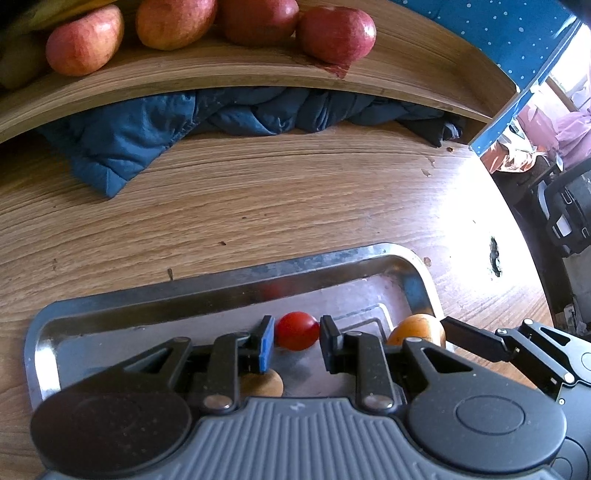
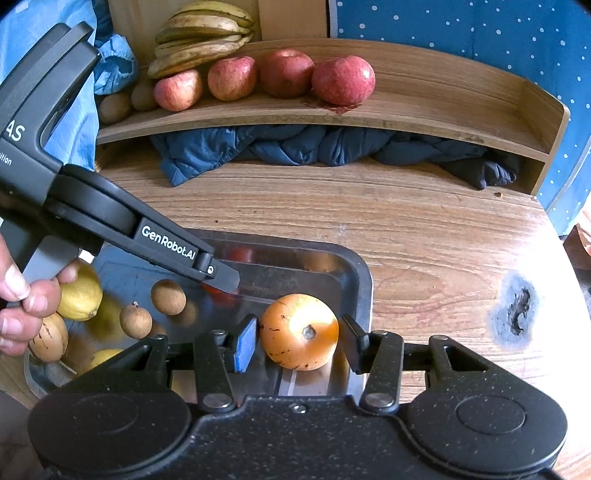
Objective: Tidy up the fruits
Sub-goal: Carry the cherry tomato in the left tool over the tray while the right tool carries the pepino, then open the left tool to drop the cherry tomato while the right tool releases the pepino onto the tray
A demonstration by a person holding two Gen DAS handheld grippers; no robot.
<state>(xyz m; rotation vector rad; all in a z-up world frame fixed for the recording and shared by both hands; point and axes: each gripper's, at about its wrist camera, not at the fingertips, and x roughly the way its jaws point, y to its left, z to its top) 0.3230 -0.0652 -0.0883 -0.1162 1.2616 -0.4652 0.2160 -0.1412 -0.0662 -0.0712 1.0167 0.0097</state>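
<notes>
A metal tray (image 2: 364, 284) sits on the wooden table (image 2: 424, 229), and both grippers are down over it. The left gripper (image 1: 297, 338) has its fingers set narrowly apart around a small red tomato (image 1: 296, 330); a slim gap shows on each side, so they are not pressing it. The right gripper (image 2: 299, 341) is spread wide around an orange fruit (image 2: 299, 331), stem end up, at the tray's 3 o'clock end; the blue pad (image 2: 246, 343) is just beside the fruit and the other finger stands clear.

Toward 9 o'clock in the tray lie two small brown round fruits (image 2: 168, 297), lemons (image 2: 79, 295) and a tan striped fruit (image 2: 48, 338), partly hidden by the person's hand (image 2: 22, 306).

At 12 o'clock a wooden shelf (image 2: 424, 107) carries four red apples (image 2: 343, 79), bananas (image 2: 203, 33) and kiwis (image 2: 114, 107), with a blue quilted jacket (image 2: 229, 147) stuffed under it.
</notes>
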